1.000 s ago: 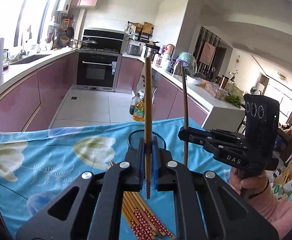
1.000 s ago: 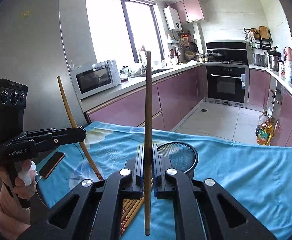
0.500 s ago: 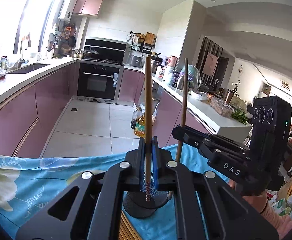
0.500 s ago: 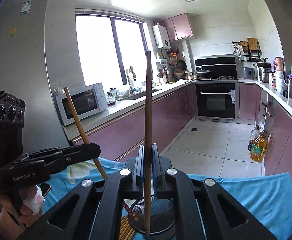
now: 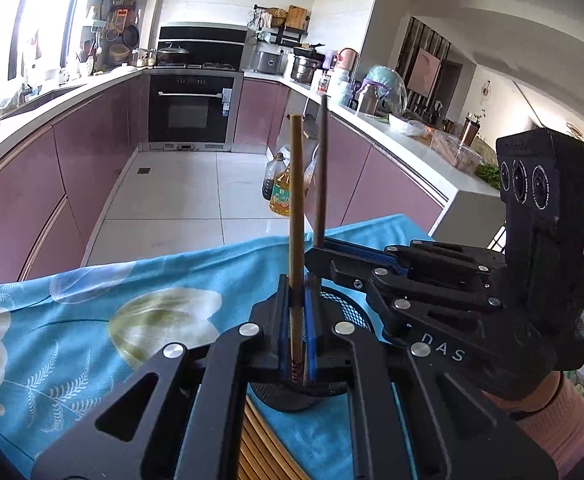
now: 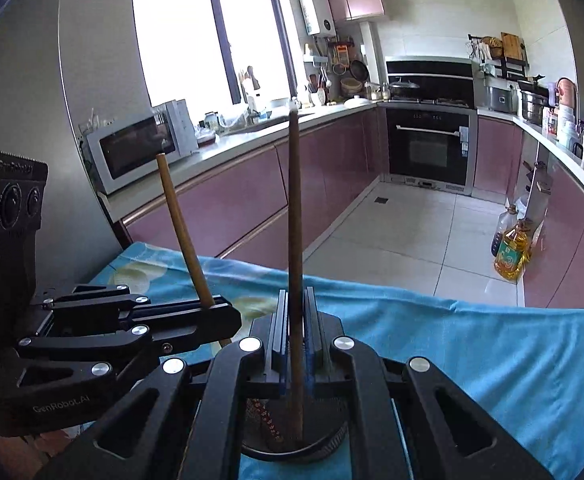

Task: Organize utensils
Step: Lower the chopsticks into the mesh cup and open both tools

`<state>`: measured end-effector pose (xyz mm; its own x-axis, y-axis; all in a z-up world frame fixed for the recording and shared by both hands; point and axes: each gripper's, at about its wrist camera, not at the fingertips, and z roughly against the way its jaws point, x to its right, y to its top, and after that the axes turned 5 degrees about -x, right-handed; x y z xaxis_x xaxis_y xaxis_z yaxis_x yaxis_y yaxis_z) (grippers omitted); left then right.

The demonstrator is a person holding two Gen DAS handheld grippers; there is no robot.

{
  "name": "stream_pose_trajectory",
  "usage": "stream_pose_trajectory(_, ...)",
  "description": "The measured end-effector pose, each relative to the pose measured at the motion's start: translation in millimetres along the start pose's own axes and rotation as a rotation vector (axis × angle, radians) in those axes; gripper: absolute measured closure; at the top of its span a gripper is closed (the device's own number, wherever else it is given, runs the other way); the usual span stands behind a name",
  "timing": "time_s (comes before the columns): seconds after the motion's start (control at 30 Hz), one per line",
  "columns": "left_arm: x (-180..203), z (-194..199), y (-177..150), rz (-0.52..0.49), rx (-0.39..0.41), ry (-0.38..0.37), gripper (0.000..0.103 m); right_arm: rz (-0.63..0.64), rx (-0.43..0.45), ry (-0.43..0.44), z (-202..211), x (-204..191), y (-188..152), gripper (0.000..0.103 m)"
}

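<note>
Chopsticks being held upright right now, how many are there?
2. One chopstick is clamped in the left gripper; the other chopstick is clamped in the right gripper. Both lower ends reach into the black mesh holder. More lie flat on the cloth, partly hidden.

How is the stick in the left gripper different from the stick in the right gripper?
In the right wrist view, the left gripper's chopstick is lighter and leans; the right gripper's chopstick is darker and nearly upright. The lighter one has a red patterned lower end, seen in both views; the darker one's lower end is plain. Both are clamped in shut jaws, lower ends in the black mesh holder.
</note>
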<state>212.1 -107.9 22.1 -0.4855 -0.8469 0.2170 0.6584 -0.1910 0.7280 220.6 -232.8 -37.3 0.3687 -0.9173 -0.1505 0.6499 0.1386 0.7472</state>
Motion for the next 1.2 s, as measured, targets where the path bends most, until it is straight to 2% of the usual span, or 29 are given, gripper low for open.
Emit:
stream_pose_trajectory(0.1, -5.3, -14.7, 1.5, 0.002, -0.016, -0.003, 0.095, -0.009, -0.041, -0.003, -8.4, 1.5, -1.1, 0.097)
stream_pose_trajectory(0.27, -13.1, -25.2, 1.7, 0.007, -0.021, 0.015, 0.094, -0.03, -0.043, -0.004, -10.0, 1.5, -2.0, 0.096)
stream_pose_trajectory(0.4, -15.9, -19.3, -6.4, -0.001, -0.003, 0.037, 0.086, -0.04, -0.028, -0.003, -3.5, 0.4, -3.6, 0.095)
stream_pose_trajectory(0.47, -15.1, -14.3, -8.7, 0.001, 0.01, 0.058, 0.085, -0.046, -0.014, -0.006, 3.0, 0.6, -6.9, 0.087)
stream_pose_trajectory(0.6, -10.6, 14.5, -19.0, -0.011, 0.082, 0.11, 0.067, -0.038, 0.029, 0.008, 23.7, -3.4, -13.8, 0.078)
stream_pose_trajectory(0.7, -10.2, 40.9, -32.5, -0.025, 0.124, 0.14, 0.062, -0.006, 0.067, 0.029, 45.1, -13.9, -22.8, 0.072)
stream_pose_trajectory(0.77, -12.2, 52.5, -43.7, -0.024, 0.132, 0.164, 0.061, 0.018, 0.088, 0.044, 57.0, -22.7, -32.5, 0.062)
stream_pose_trajectory(0.8, -13.1, 57.8, -49.9, -0.024, 0.134, 0.175, 0.06, 0.029, 0.088, 0.054, 60.6, -27.4, -38.0, 0.061)
stream_pose_trajectory(0.97, -22.5, 65.6, -91.4, -0.013, 0.081, 0.236, 0.056, 0.073, 0.018, 0.094, 55.8, -47.9, -67.5, 0.06)
stream_pose_trajectory(1.2, -42.6, 53.3, -148.7, 0.045, -0.033, 0.236, 0.056, 0.043, -0.126, 0.086, 20.4, -57.4, -109.8, 0.06)
